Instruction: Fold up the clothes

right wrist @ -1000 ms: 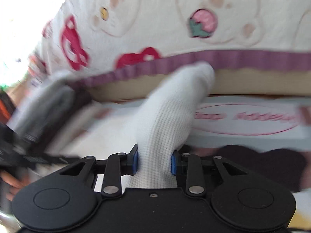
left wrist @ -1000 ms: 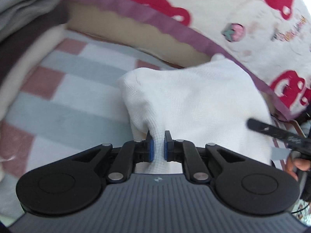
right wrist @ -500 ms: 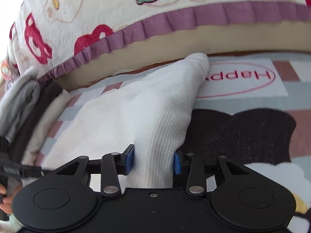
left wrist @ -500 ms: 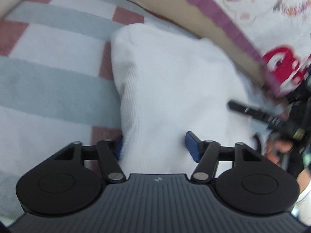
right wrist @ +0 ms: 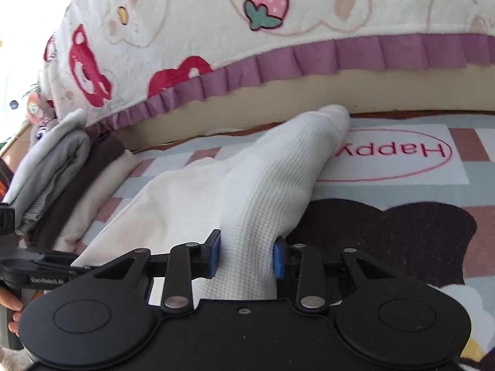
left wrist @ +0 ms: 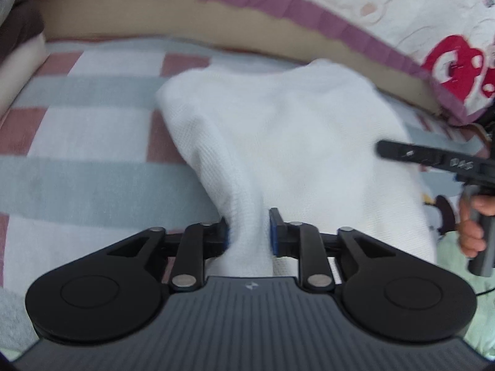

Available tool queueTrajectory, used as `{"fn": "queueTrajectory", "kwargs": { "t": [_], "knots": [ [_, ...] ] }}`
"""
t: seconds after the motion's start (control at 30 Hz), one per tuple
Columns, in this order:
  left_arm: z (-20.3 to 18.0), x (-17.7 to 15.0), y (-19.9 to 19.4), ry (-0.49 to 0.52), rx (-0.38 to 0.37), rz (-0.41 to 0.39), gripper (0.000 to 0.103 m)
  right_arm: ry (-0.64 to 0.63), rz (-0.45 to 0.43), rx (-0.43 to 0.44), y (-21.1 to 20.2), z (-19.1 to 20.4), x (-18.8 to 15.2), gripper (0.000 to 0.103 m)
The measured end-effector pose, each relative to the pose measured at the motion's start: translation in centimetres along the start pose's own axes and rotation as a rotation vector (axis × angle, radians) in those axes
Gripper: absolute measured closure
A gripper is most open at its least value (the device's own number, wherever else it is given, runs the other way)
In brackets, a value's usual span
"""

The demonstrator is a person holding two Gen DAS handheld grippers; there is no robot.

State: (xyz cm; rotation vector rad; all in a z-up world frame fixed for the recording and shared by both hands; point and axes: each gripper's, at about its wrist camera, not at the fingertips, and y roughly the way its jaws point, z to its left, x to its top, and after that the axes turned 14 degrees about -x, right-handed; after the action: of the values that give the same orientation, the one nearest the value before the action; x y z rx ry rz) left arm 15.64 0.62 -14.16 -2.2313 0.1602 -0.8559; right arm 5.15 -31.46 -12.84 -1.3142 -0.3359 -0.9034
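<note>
Left wrist: left hand-held gripper [left wrist: 249,235] reclosed on white garment [left wrist: 287,130].

You see a white garment [right wrist: 260,204] of waffle-knit cloth, its grid texture matt and soft. It lies on a woven mat [left wrist: 80,142] with a flat, slightly fuzzy checked weave. Behind it, your plush bedspread [right wrist: 191,24] looks velvety, edged by a pleated purple fabric frill [right wrist: 355,55]. Both the left gripper [left wrist: 249,235] and right gripper [right wrist: 246,255] show matt black plastic arms, shiny metal rivets and blue rubbery pads; the left housing is ribbed.
</note>
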Motion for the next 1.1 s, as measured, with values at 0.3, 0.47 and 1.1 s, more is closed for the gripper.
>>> {"fn": "queueTrajectory", "kwargs": {
  "t": [0.3, 0.47, 1.1],
  "knots": [
    [2.1, 0.0, 0.9, -0.119, -0.078, 0.028, 0.039, 0.068, 0.063, 0.018, 0.8, -1.8, 0.1, 0.049],
    [1.0, 0.0, 1.5, -0.026, -0.004, -0.044, 0.085, 0.234, 0.137, 0.134, 4.1, -3.9, -0.2, 0.042],
    [-0.3, 0.3, 1.2, -0.003, -0.020, -0.024, 0.086, 0.030, 0.066, 0.015, 0.0, -1.2, -0.1, 0.051]
  ]
}}
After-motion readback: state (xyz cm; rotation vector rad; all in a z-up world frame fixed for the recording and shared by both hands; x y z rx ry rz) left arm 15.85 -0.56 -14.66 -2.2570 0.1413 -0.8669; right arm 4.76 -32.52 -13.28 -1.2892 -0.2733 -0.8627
